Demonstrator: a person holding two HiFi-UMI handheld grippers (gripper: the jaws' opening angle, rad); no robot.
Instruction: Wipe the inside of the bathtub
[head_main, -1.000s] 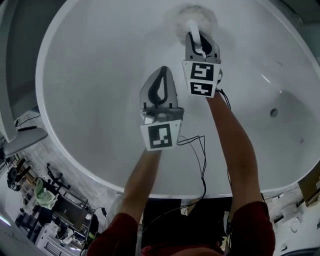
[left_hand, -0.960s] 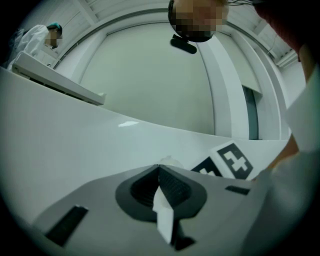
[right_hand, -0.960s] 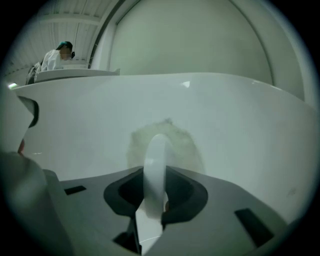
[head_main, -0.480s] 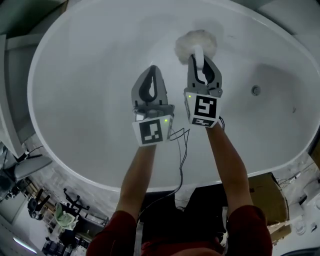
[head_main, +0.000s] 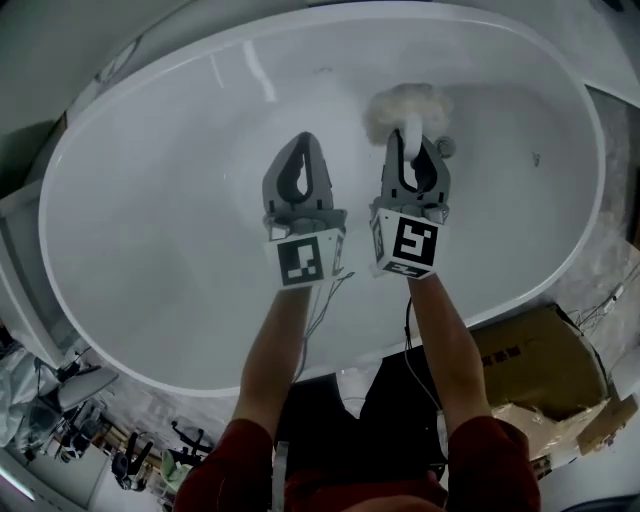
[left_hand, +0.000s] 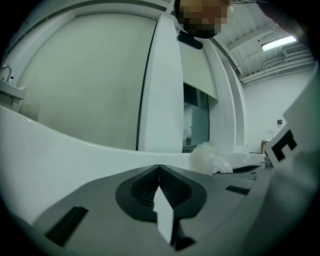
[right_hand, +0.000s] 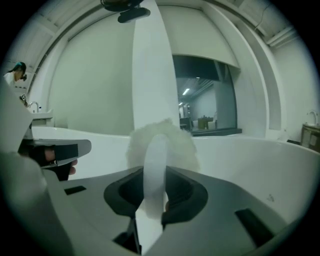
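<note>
Right gripper (right_hand: 152, 192): fingers clamped on the white handle (right_hand: 154, 160) of a duster. The handle is flat and strap-like and stands upright between the pads. It fills the narrow gap, and the jaws are open only as wide as the handle.

Duster head (head_main: 405, 108): pale and fluffy, just beyond the right fingertips. It sits against the white inner surface of the tub (head_main: 150, 220), toward the far wall. Contact looks made, but I cannot be sure of it.

Left gripper (head_main: 304, 150): fingers fully together with the tips meeting and nothing between them. It is held over the tub's inside, just left of the right fingers, side by side and apart from them. From the left fingertips the duster head lies ahead and off to the right. The tub's far wall runs across in front of them.

Small round fitting (head_main: 445, 148): on the tub surface, just right of the right fingers.

Forearms (head_main: 275, 350): bare, both reaching in over the tub's near side.

Cardboard box (head_main: 530, 350): outside the tub, well behind the right fingers and off to their right, on the floor.
</note>
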